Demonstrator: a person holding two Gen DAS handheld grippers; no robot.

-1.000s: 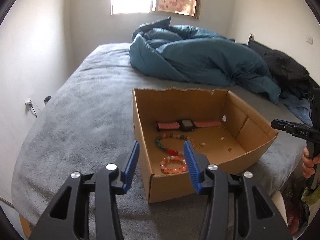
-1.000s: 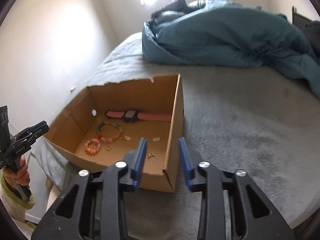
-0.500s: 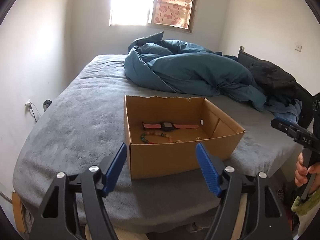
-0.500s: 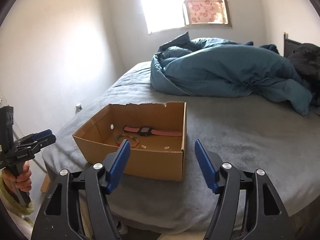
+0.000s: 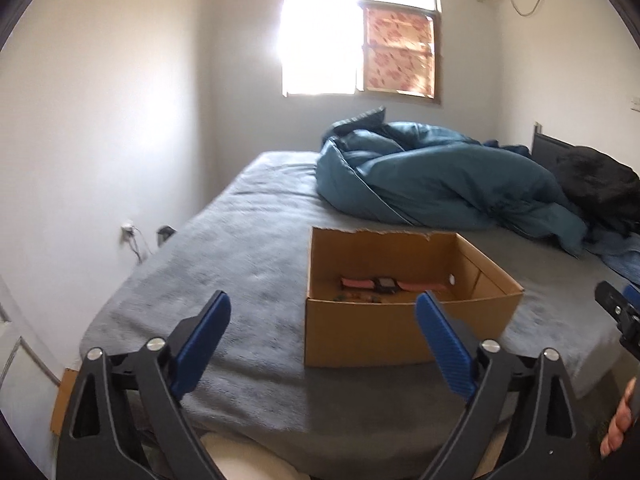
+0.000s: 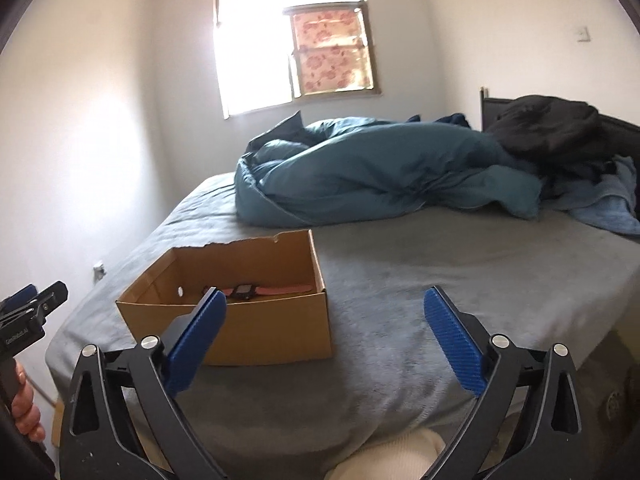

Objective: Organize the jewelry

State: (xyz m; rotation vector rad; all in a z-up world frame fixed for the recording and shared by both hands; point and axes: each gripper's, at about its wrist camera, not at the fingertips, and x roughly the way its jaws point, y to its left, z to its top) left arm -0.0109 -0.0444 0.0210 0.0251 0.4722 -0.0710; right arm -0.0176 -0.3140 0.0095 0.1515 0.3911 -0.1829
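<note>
An open cardboard box (image 5: 400, 332) (image 6: 256, 334) sits on the grey bed near its front edge. Inside lies a pink-strapped watch (image 5: 384, 283) (image 6: 256, 290); a beaded bracelet (image 5: 356, 298) barely shows over the front wall, and the rest of the jewelry is hidden by it. My left gripper (image 5: 323, 304) hangs well back from the box, jaws opening wide, nothing between them. My right gripper (image 6: 324, 304) is likewise back from the bed edge, jaws opening wide and empty. Each gripper also appears at the other view's side edge (image 5: 616, 312) (image 6: 32, 308).
A rumpled teal duvet (image 5: 432, 184) (image 6: 372, 172) and dark clothing (image 6: 556, 136) lie at the far side of the bed (image 5: 248, 256). White walls close in on the left, with a wall socket (image 5: 128, 229). A person's hand (image 6: 24, 404) grips the left handle.
Both grippers have pulled back and up from the box, from hovering over it to standing off the bed's front edge. Both sets of jaws have spread from narrow to wide.
</note>
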